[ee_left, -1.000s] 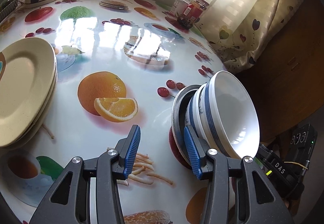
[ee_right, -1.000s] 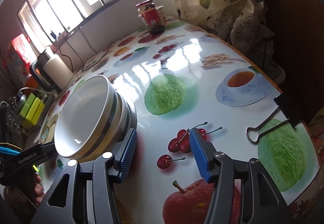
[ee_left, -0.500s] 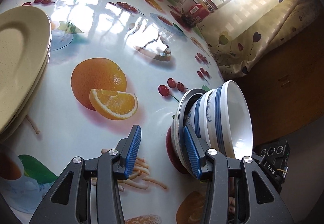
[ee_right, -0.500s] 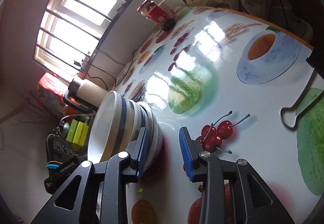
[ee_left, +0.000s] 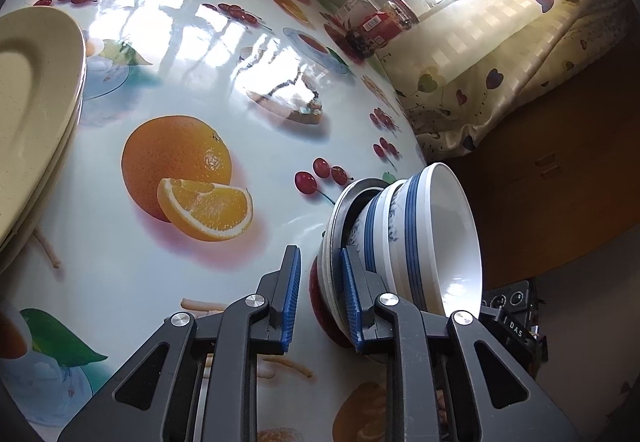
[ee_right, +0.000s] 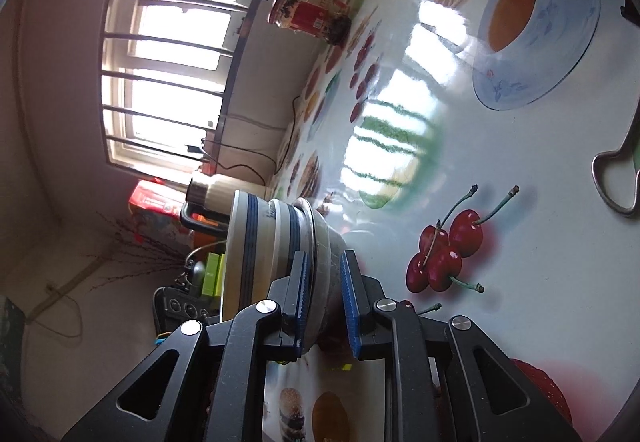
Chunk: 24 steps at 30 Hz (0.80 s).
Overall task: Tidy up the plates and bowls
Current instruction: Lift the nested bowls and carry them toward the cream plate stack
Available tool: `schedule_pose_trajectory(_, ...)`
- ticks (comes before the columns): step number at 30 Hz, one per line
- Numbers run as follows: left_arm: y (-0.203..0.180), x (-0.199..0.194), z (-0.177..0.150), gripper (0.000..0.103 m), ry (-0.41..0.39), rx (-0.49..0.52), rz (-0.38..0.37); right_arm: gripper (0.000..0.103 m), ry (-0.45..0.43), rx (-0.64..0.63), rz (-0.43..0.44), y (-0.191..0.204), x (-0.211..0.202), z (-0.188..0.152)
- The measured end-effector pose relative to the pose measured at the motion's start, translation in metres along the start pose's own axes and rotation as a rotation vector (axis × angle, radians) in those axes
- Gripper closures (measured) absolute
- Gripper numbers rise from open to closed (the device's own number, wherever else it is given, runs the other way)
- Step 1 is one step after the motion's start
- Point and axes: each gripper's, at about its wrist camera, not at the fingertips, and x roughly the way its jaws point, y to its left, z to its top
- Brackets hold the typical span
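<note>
Nested white bowls with blue bands (ee_left: 420,234) sit inside a grey metal bowl (ee_left: 340,202) near the table's edge. My left gripper (ee_left: 322,302) straddles the metal bowl's rim. Its jaws are closing: the right pad is against the rim and the left pad stands a little off it. From the opposite side, my right gripper (ee_right: 325,298) has the metal bowl (ee_right: 324,242) between its closing jaws, both pads against the bowl's wall. The banded bowls (ee_right: 256,242) rise behind it. Cream plates (ee_left: 32,102) are stacked at the far left.
A red-labelled jar (ee_left: 384,24) stands at the back by the window, next to a draped curtain (ee_left: 500,42). A kettle (ee_right: 212,194) and cable lie at the far end. A binder clip (ee_right: 616,178) sits near the right edge. The fruit-print tablecloth (ee_left: 180,242) is glossy.
Both pairs of jaws have narrowed around the metal bowl's rim. The right wrist view has rolled strongly and dropped lower. The left view turned slightly and stayed in place.
</note>
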Motion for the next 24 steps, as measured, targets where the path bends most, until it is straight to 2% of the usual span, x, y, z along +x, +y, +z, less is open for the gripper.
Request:
schedule_pose_trajectory(8,-0.0016,0.0011,0.0016,0.082,-0.009,0.009,0.008,0.097,0.007,0.063,0.051,-0.0062,-0.0016,-0.0024)
schedule_pose_trajectory(12,0.0011,0.0006,0.0015,0.082,-0.006,-0.004,-0.001,0.097,0.010,0.042,0.028,-0.0019,-0.0021,-0.0020)
schedule_pose_trajectory(16,-0.0012,0.0006,0.0013,0.090,-0.011,0.012,-0.012,0.097,0.012,0.035,0.022,-0.0002,-0.0014,-0.0016)
schedule_pose_trajectory(24,-0.0005,0.0015,0.0038,0.090,-0.013,0.010,-0.018,0.097,0.010,0.020,0.026,0.0010,0.0002,-0.0007)
